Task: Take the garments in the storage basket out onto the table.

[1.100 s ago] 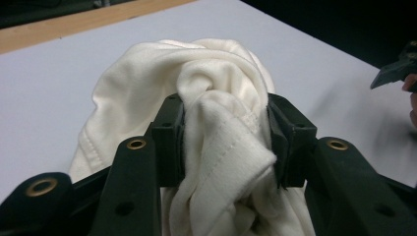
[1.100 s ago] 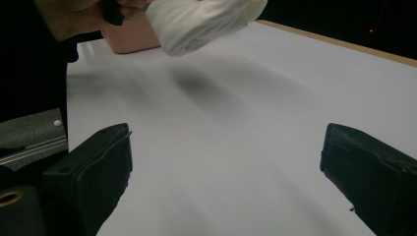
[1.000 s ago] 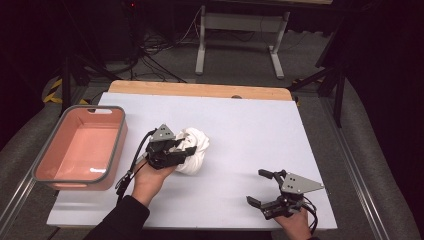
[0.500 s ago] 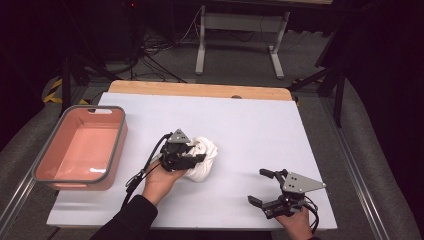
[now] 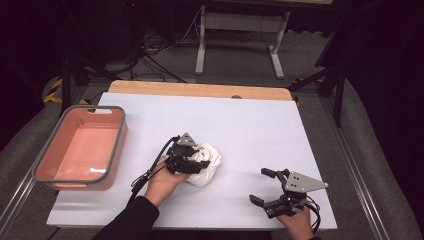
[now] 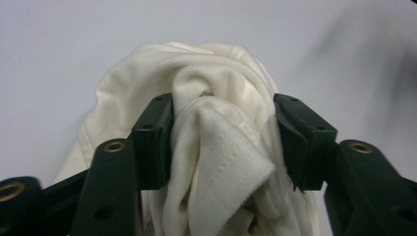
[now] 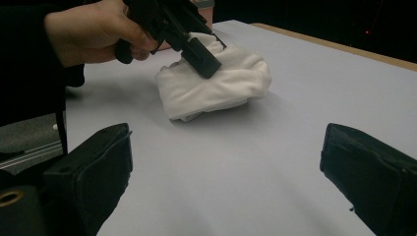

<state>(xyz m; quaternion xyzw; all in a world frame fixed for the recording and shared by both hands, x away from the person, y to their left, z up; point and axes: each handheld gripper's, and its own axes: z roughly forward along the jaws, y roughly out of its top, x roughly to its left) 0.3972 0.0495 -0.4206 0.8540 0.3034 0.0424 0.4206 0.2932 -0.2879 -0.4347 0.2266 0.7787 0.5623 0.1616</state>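
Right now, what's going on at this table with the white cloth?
A person holds a two-jaw gripper in each hand. The left gripper is on a bunched white cloth lying near the middle of the table. Its jaws have just been opening, with a fold of cloth between them, so it looks like a release. The right gripper waits open and empty near the table's front edge. A pink bin stands at the left.

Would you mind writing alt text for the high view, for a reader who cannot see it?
A person's left gripper rests on a bunched white cloth in the middle of a pale table; its jaws have just been opening, with the cloth between them. The right gripper waits open near the front right edge. A pink bin sits at the left.
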